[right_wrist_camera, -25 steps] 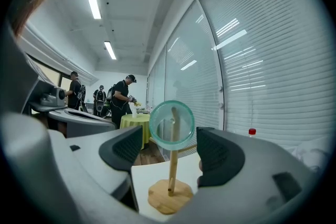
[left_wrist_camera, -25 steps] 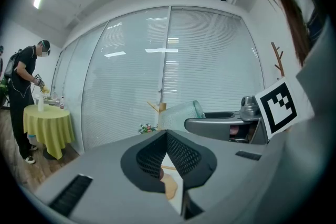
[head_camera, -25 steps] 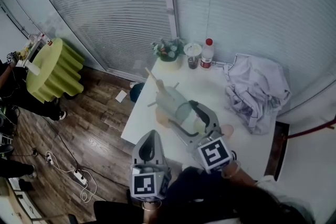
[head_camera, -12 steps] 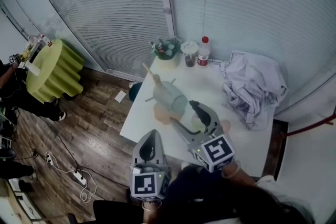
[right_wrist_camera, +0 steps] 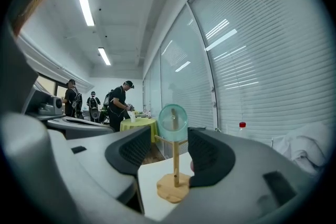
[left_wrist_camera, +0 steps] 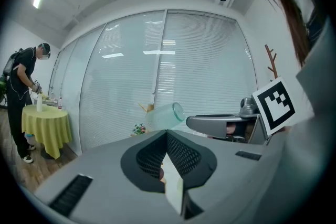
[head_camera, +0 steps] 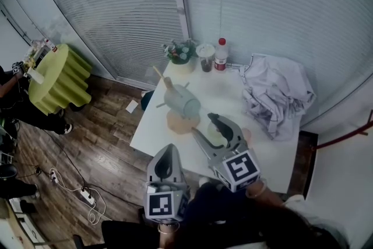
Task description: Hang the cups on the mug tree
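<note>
Showing the right gripper (right_wrist_camera: 169, 157) with its jaws well apart, the right gripper view looks straight along them. They have just been closing, and their pads press on nothing. The mug tree (right_wrist_camera: 175, 168) stands upright just ahead of the jaw tips, framed in the gap between them. Its round wooden base rests on the white table (right_wrist_camera: 152, 194). A pale green translucent cup (right_wrist_camera: 172, 122) hangs on an upper peg of the tree, above and ahead of the jaws, with one round end turned towards this gripper.

From the head view, the right gripper (head_camera: 204, 125) points at the tree's base, and the cup (head_camera: 182, 103) lies tilted on its peg just beyond the jaw tips. The left gripper (head_camera: 169, 150) is held lower and to the left of the right one, off the near edge of the table (head_camera: 233, 99). In the left gripper view, the jaws of the left gripper (left_wrist_camera: 167, 136) meet at their tips and hold nothing. The cup (left_wrist_camera: 165, 115) shows ahead of them and well apart.

Farther beyond the right gripper, a red-capped bottle (head_camera: 221, 54) stands at the far table edge. A crumpled white cloth (head_camera: 274, 93) lies ahead and to its right.
</note>
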### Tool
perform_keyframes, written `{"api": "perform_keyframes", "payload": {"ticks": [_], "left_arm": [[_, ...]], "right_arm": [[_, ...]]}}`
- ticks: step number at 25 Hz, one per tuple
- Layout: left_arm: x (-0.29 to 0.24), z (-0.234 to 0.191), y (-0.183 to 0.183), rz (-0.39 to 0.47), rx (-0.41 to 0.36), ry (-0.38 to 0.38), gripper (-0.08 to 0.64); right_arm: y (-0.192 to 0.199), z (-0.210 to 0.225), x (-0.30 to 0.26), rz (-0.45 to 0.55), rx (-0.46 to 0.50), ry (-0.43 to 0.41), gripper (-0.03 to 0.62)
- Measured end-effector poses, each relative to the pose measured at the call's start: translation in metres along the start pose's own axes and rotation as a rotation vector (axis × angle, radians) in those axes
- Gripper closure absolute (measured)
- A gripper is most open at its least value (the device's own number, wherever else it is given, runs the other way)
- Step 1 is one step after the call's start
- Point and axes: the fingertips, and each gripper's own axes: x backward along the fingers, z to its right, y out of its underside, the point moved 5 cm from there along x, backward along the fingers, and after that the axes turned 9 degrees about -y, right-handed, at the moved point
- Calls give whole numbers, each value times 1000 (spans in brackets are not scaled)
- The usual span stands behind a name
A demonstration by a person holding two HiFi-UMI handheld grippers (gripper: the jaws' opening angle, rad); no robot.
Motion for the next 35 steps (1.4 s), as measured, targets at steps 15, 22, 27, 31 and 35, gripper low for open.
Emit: {"api": "perform_keyframes", "payload": {"ticks": [15, 22, 27, 31, 35], "left_arm": [[31, 31, 6, 21, 11, -20, 558], [46, 47, 8, 16, 20, -38, 558], [56, 58, 9, 23, 19, -43, 558], [63, 65, 7, 32, 16, -50, 558], [68, 73, 7, 34, 13, -57, 558]], "right_arm": [[-1, -6, 46, 19, 5, 9, 507], [-1, -7, 67, 28, 1, 9, 571], [-1, -8, 81, 27, -3, 0, 573], [-2, -10, 91, 27, 2, -8, 592], [-1, -9, 100, 32, 9, -14, 592]]}}
